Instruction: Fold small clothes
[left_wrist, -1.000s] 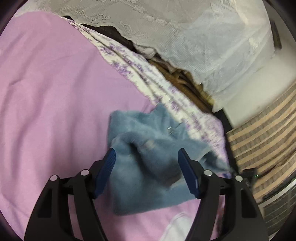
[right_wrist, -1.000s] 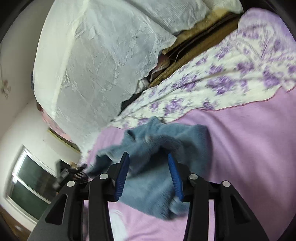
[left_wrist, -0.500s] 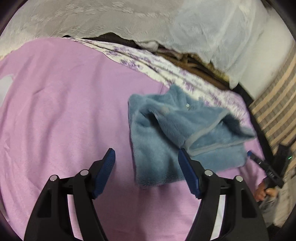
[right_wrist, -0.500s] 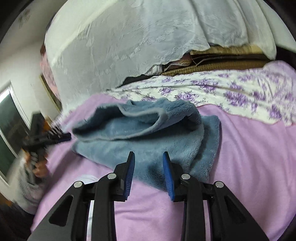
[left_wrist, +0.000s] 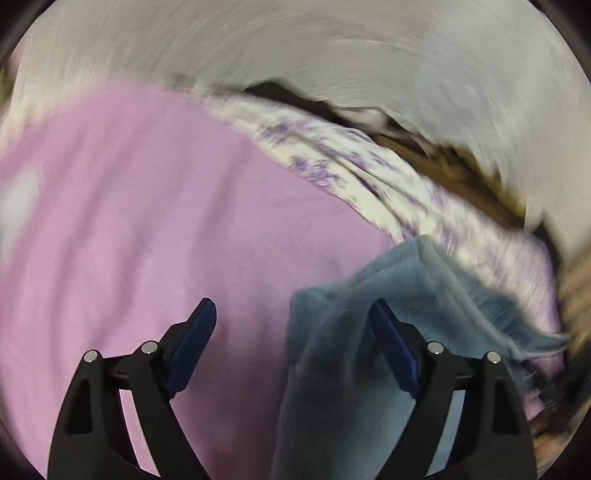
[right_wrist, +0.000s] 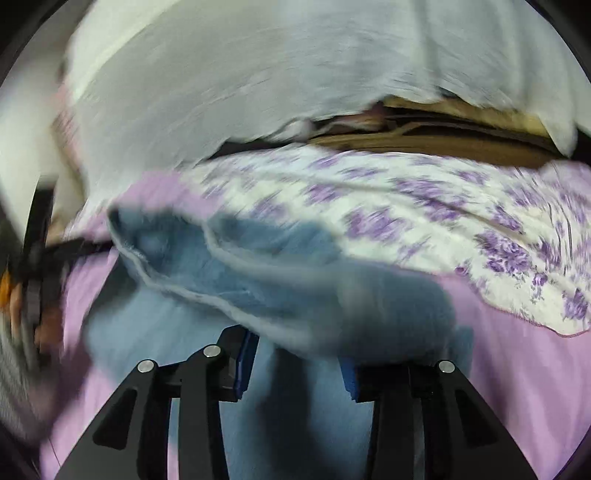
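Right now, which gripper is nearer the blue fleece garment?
Right. The right gripper, jaws opening, has the blue fleece garment bunched over and between its fingers. The left gripper, jaws opening, sits at the garment's edge, mostly over the pink sheet.

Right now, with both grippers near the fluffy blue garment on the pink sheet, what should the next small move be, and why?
Probably slide the left gripper sideways over the fluffy blue garment's near edge. Its jaws are opening, with mostly bare pink sheet between them and the garment's edge by one finger only. The right gripper, also opening, already has blue fabric between its fingers; whether they press it is unclear in the blur.
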